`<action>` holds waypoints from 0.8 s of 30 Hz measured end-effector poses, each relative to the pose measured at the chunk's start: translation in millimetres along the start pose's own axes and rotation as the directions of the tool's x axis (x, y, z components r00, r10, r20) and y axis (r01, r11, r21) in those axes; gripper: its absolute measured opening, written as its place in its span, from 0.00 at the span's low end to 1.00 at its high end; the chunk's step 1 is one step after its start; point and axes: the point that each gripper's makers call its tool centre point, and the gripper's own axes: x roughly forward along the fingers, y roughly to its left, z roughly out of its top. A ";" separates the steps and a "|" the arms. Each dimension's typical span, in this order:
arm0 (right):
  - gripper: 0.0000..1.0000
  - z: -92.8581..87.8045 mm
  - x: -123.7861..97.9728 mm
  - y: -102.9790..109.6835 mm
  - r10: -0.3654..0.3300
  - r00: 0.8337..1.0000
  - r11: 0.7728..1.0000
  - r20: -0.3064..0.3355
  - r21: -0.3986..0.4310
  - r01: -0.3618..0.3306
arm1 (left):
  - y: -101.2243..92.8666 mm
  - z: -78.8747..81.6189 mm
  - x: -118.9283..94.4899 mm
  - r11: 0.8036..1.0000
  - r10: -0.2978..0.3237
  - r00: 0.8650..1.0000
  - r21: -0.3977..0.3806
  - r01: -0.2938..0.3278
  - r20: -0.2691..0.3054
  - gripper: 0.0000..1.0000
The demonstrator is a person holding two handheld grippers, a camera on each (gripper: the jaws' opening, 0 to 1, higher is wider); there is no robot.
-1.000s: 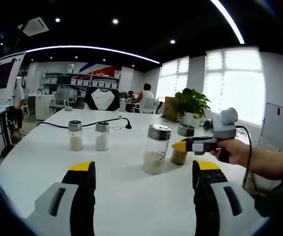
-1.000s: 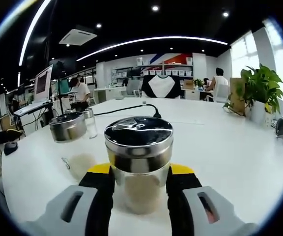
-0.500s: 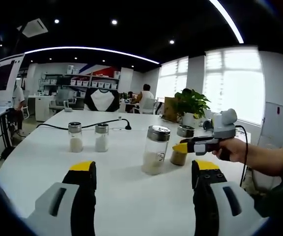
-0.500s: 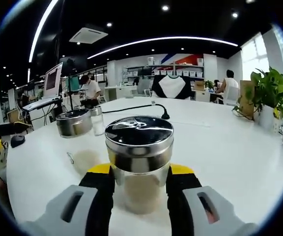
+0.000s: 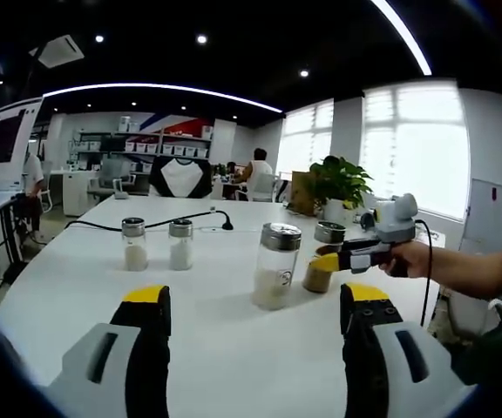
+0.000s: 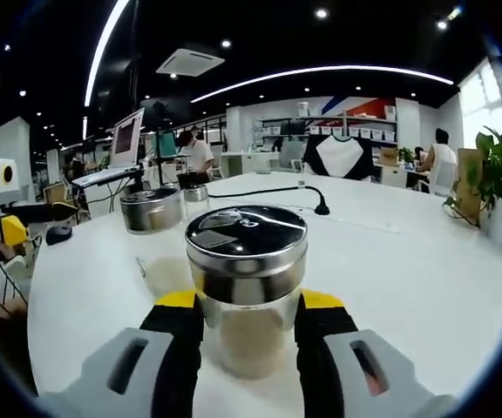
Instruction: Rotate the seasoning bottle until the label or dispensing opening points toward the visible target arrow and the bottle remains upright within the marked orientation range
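A short glass seasoning bottle (image 6: 247, 239) with a steel lid stands upright on the white table (image 6: 408, 261). My right gripper (image 6: 249, 306) is shut on it, one yellow-tipped jaw on each side of the glass. In the left gripper view the same bottle (image 5: 319, 277) holds brown seasoning and sits at the right of the table, with the right gripper (image 5: 336, 254) and a hand reaching in from the right. My left gripper (image 5: 255, 300) hangs open over the near table with nothing between its jaws. It also appears at the left edge of the right gripper view (image 6: 7, 228).
A taller glass bottle (image 5: 277, 266) stands just left of the held one, seen again beside it (image 6: 152, 209). Two small shakers (image 5: 157, 242) stand farther left. A black cable (image 5: 190, 214) crosses the far table. A potted plant (image 5: 338, 185) is at the back right.
The right gripper has swung round with the bottle in its jaws. In the left gripper view its yellow tip has turned out of sight and the hand has drawn back to the right. The left gripper has not moved.
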 end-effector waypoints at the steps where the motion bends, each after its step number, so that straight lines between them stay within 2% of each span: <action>1: 0.40 -0.1 -0.2 1.0 0.017 1.000 1.000 -0.001 -0.006 -0.017 | -0.5 0.0 -0.2 1.000 -0.001 1.000 0.001 0.001 -0.001 0.84; 10: 0.40 -0.9 -1.9 6.0 0.133 0.991 0.990 -0.004 -0.044 -0.133 | -1.7 1.6 -1.5 1.000 0.000 1.000 0.006 0.000 0.000 0.84; 19: 0.40 -1.7 -3.2 6.8 0.194 0.981 0.979 -0.016 -0.058 -0.194 | -1.4 6.5 -0.3 1.000 -0.002 1.000 0.018 0.002 0.008 0.84; 24: 0.40 -1.3 -2.7 6.4 0.206 0.979 0.977 -0.015 -0.062 -0.206 | 2.1 8.4 -1.7 1.000 0.006 1.000 0.012 -0.006 0.013 0.84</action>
